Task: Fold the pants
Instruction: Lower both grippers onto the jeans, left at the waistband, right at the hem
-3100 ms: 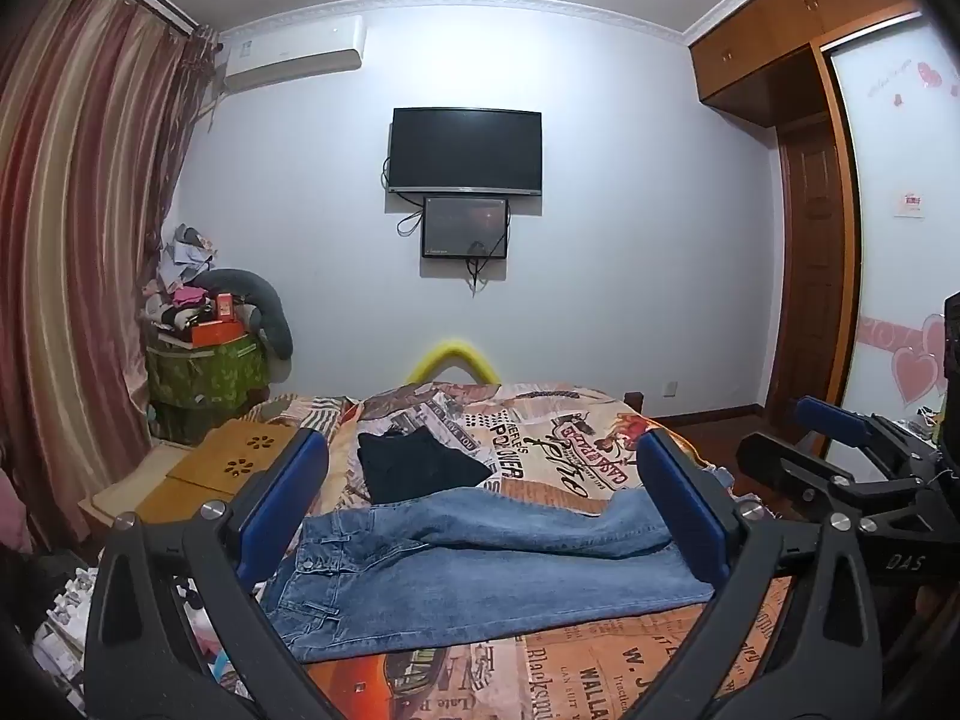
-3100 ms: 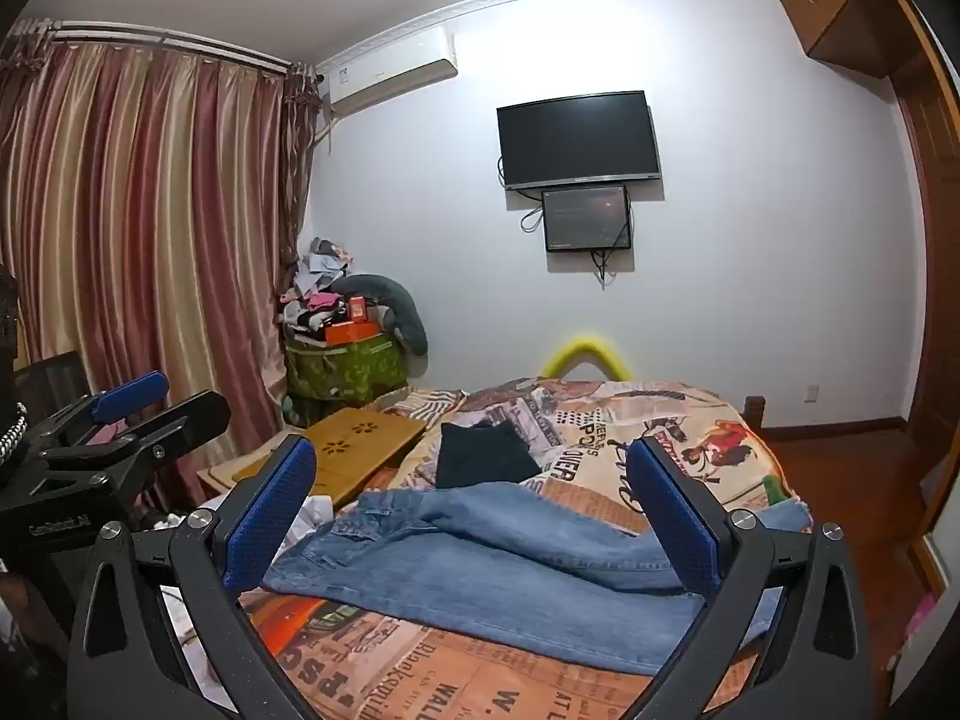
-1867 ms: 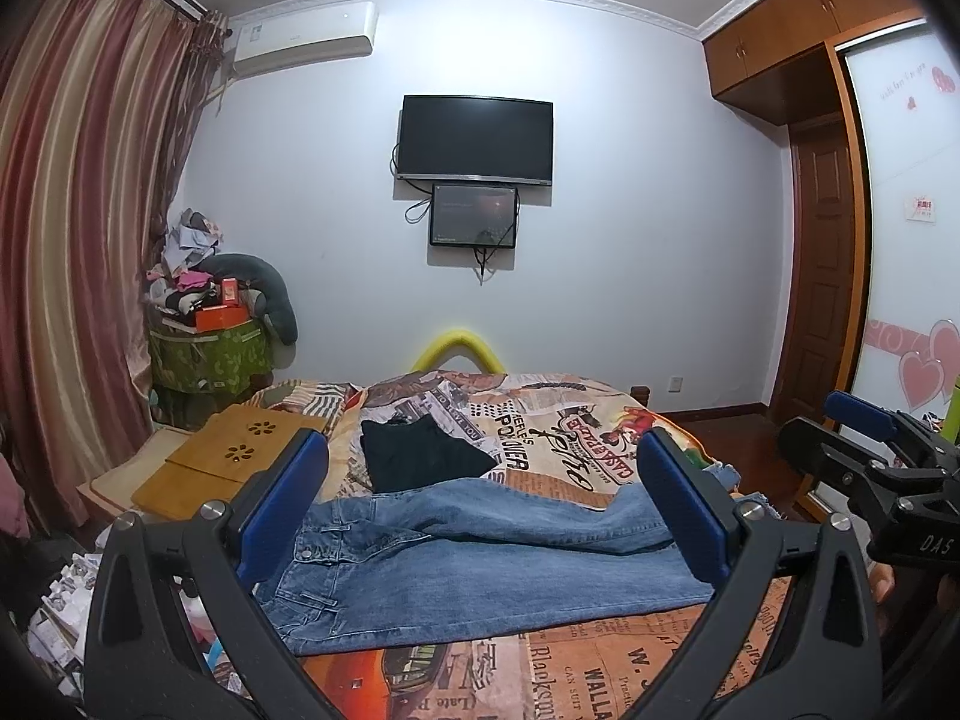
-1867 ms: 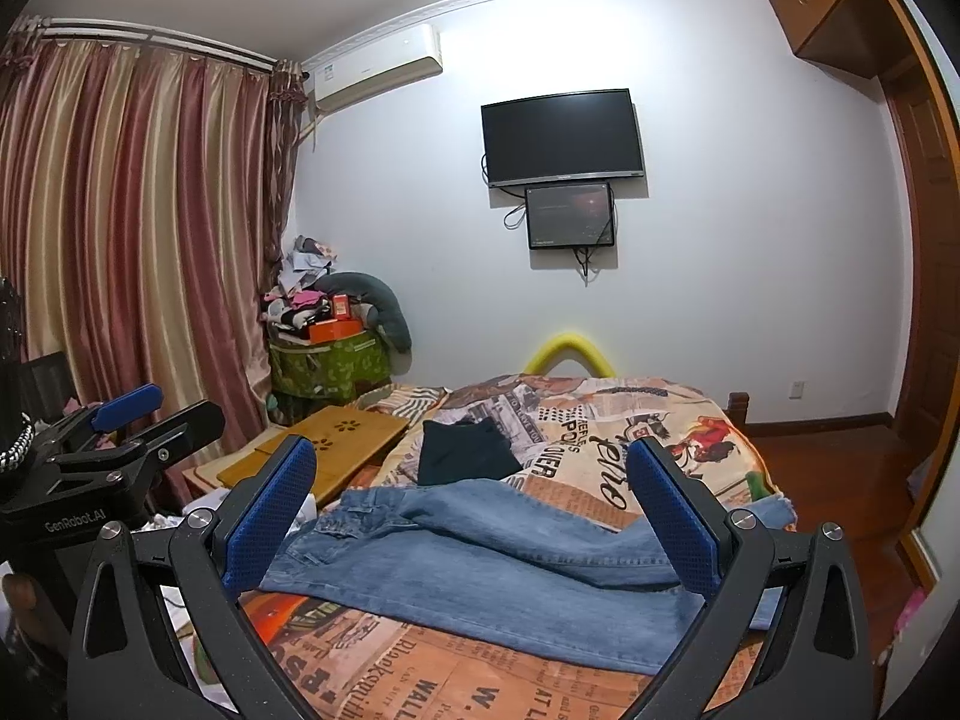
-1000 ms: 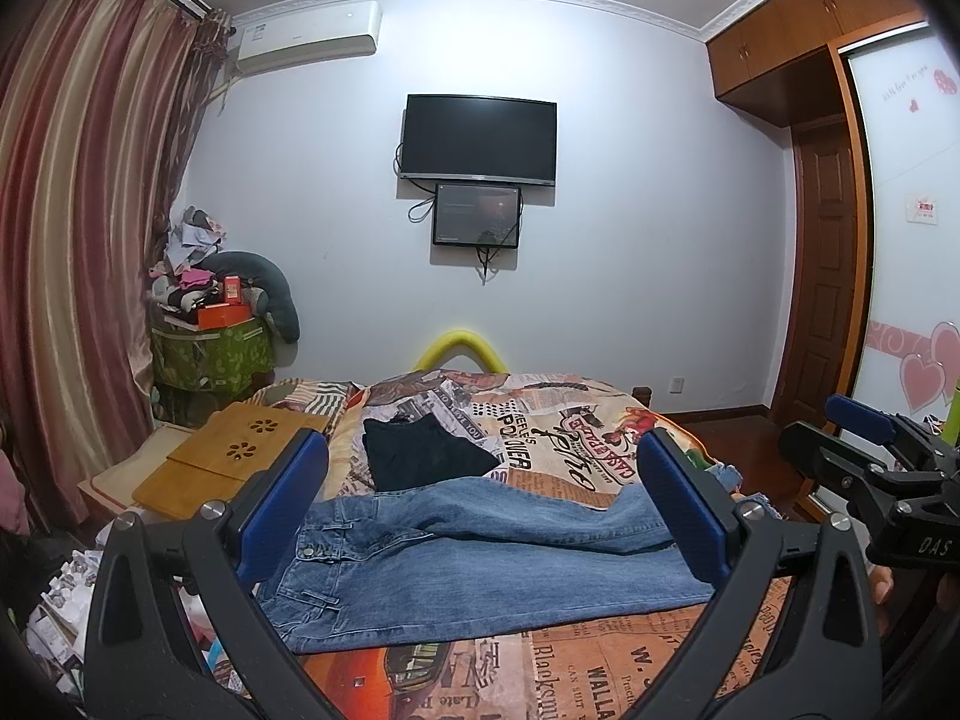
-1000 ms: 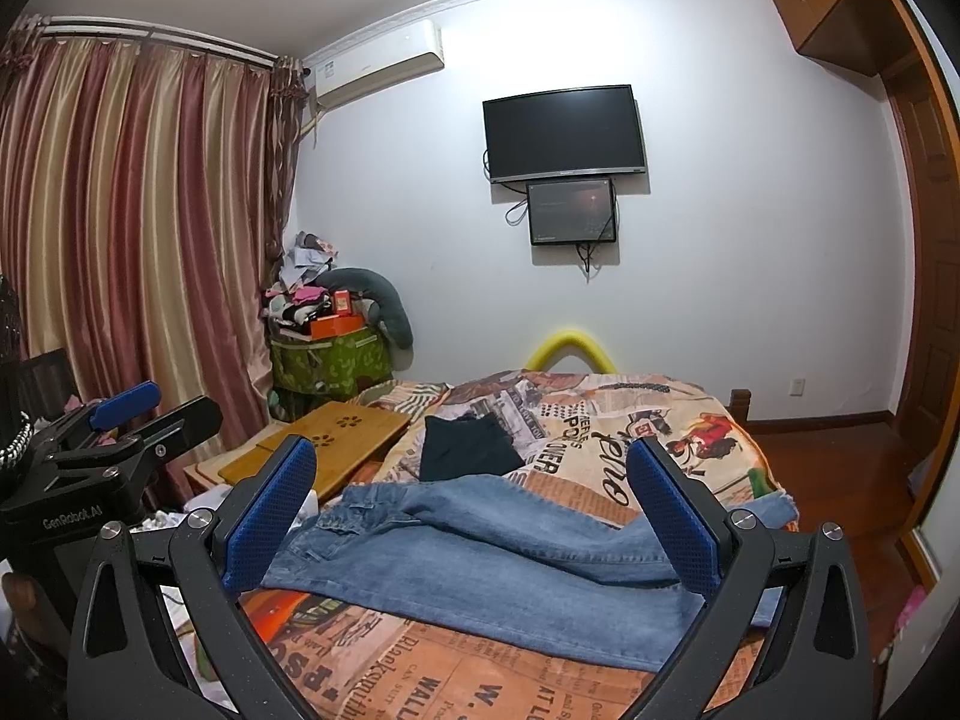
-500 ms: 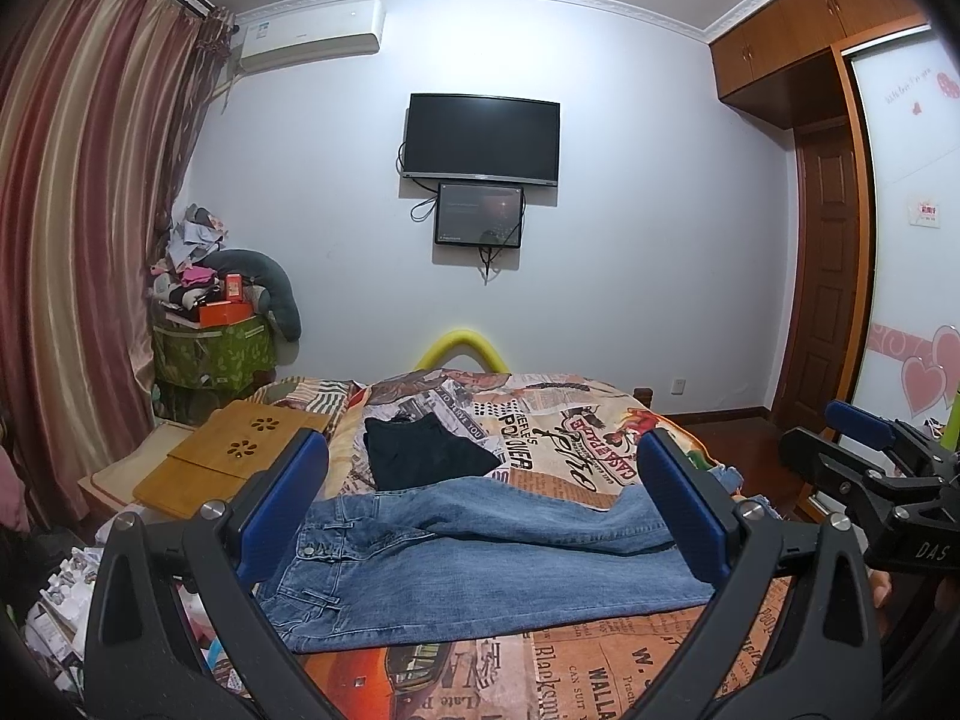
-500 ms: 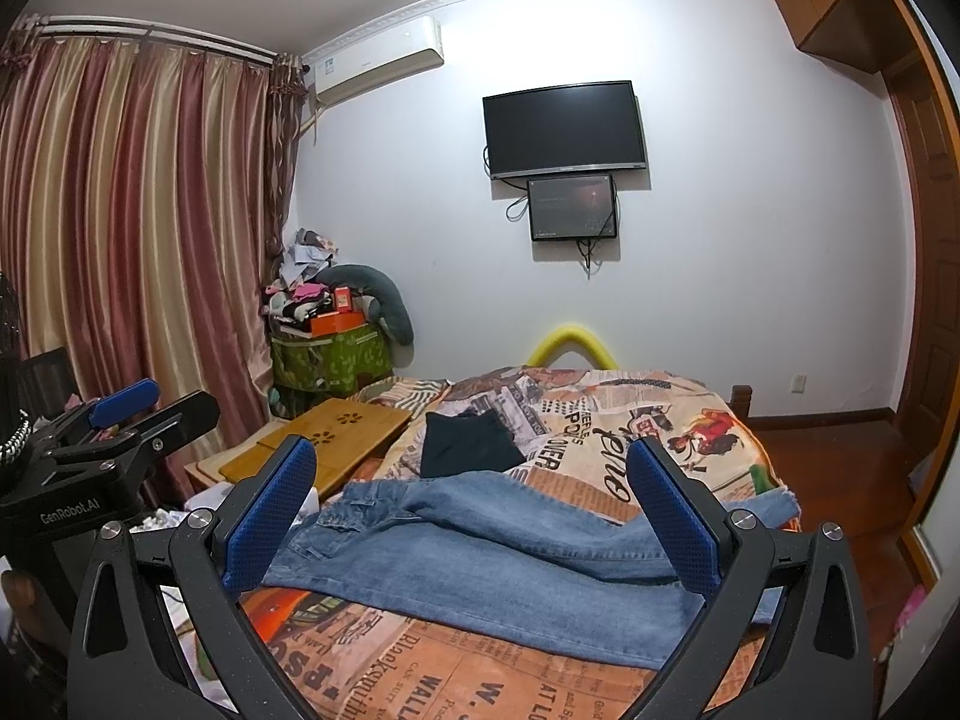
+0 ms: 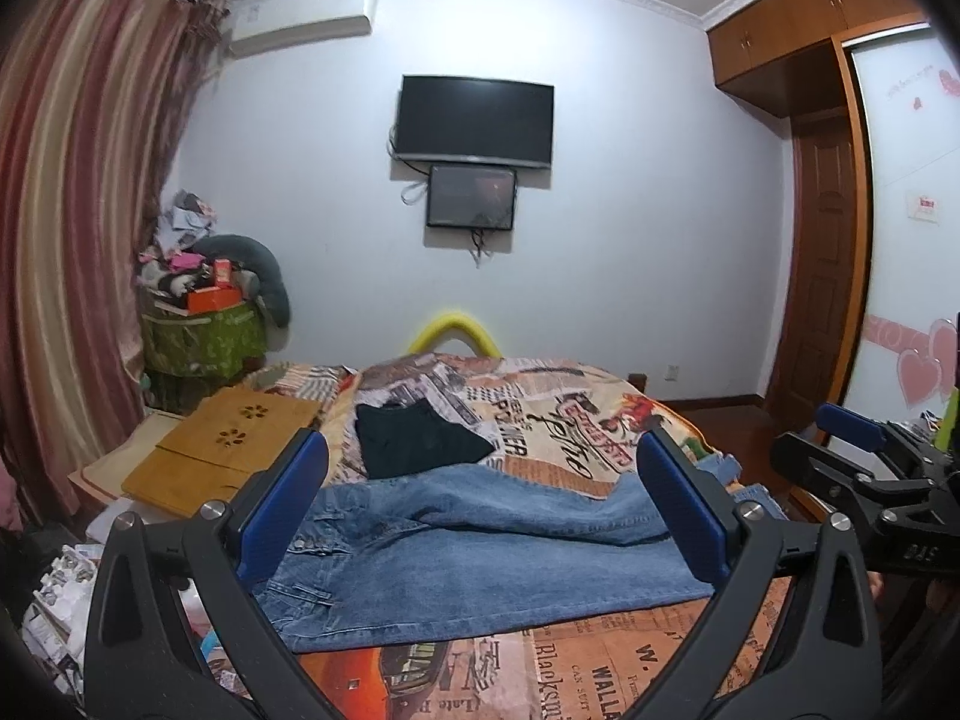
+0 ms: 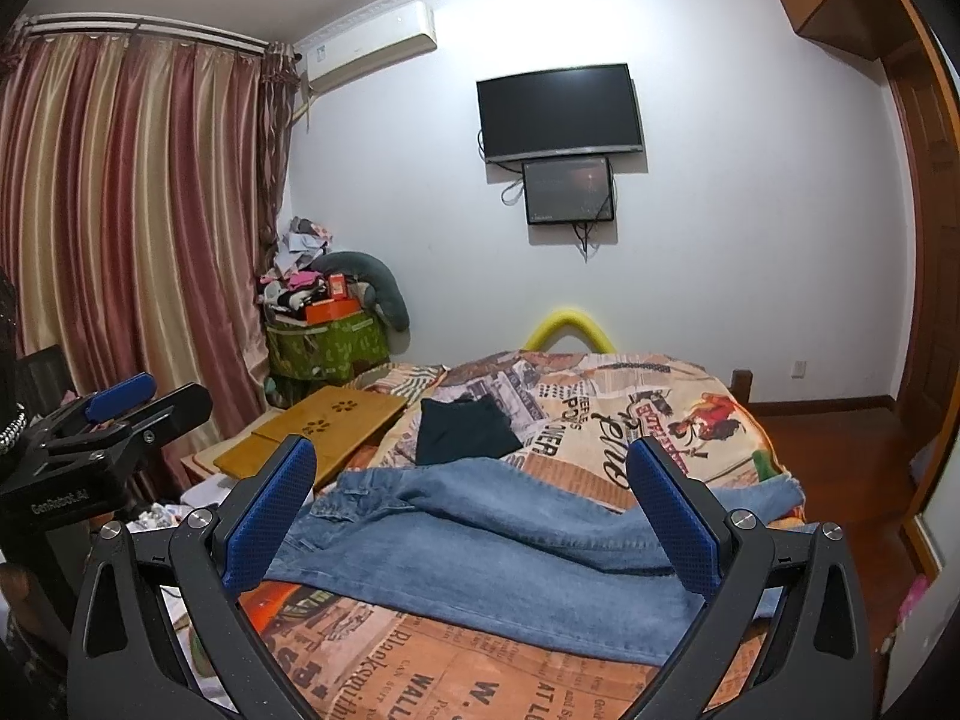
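Blue jeans (image 9: 480, 546) lie spread flat across near part of bed (image 9: 600, 420), waistband toward left side, legs running to right edge; upper leg overlaps lower one w/ a soft ridge between. Left gripper (image 9: 480, 510) and right gripper (image 10: 474, 516) both held above the near edge of the bed, jaws spread wide, blue pads (image 9: 282, 510) apart, nothing between them, neither touching denim. Dark folded garment (image 9: 414, 438) sits on the printed bedspread just beyond the jeans. Left of bed: wooden lap desk (image 9: 222, 456). Back-left corner: green fabric bin (image 10: 327, 348), piled over the rim w/ an orange box (image 10: 330, 309), mixed clothes and a grey cushion; inner contents not visible. Wall-mounted TV (image 9: 474, 120) above a smaller screen (image 9: 471, 198).
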